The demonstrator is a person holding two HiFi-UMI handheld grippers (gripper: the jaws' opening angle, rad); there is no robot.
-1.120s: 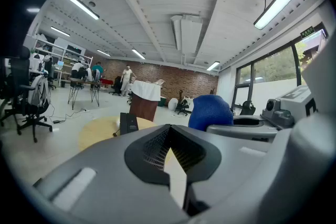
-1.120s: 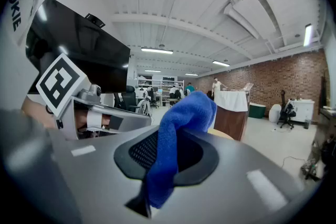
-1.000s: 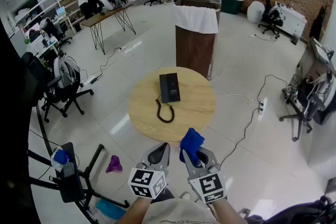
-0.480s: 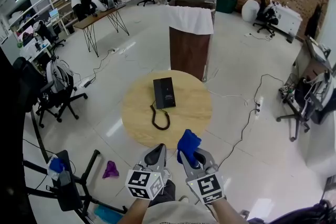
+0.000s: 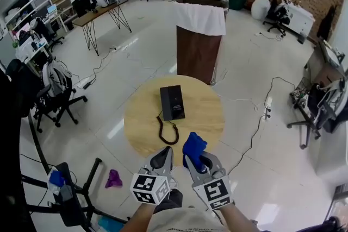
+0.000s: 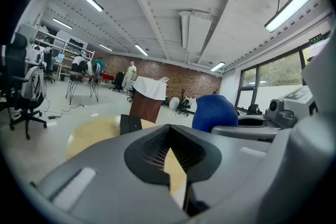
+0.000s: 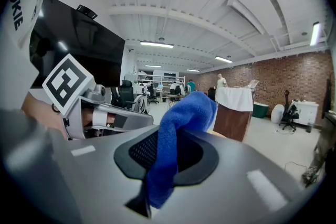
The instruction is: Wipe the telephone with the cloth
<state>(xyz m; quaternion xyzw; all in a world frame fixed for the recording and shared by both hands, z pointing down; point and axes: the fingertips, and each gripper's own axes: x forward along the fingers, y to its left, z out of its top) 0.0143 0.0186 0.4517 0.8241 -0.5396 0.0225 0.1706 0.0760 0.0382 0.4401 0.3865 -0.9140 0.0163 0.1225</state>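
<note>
A black telephone [image 5: 172, 102] lies on a round wooden table [image 5: 205, 117], its coiled cord [image 5: 166, 131] looping toward the near edge. In the left gripper view the telephone [image 6: 130, 124] shows beyond the jaws. My right gripper [image 5: 196, 159] is shut on a blue cloth [image 5: 193, 148], which bunches above its jaws [image 7: 181, 128]. My left gripper [image 5: 162, 160] hangs beside it, shut and empty, jaws meeting in the left gripper view [image 6: 169, 147]. Both grippers hover just short of the table's near edge.
A brown cabinet [image 5: 199, 49] draped with a white cloth stands behind the table. Office chairs [image 5: 57, 89] and a tripod stand [image 5: 70, 193] are at the left. A cable [image 5: 255, 130] runs over the floor at the right. A purple rag [image 5: 113, 178] lies on the floor. People stand far back.
Both grippers have moved forward toward the table together, and the table and telephone now sit closer in the head view. The cloth stays clamped in the right gripper.
</note>
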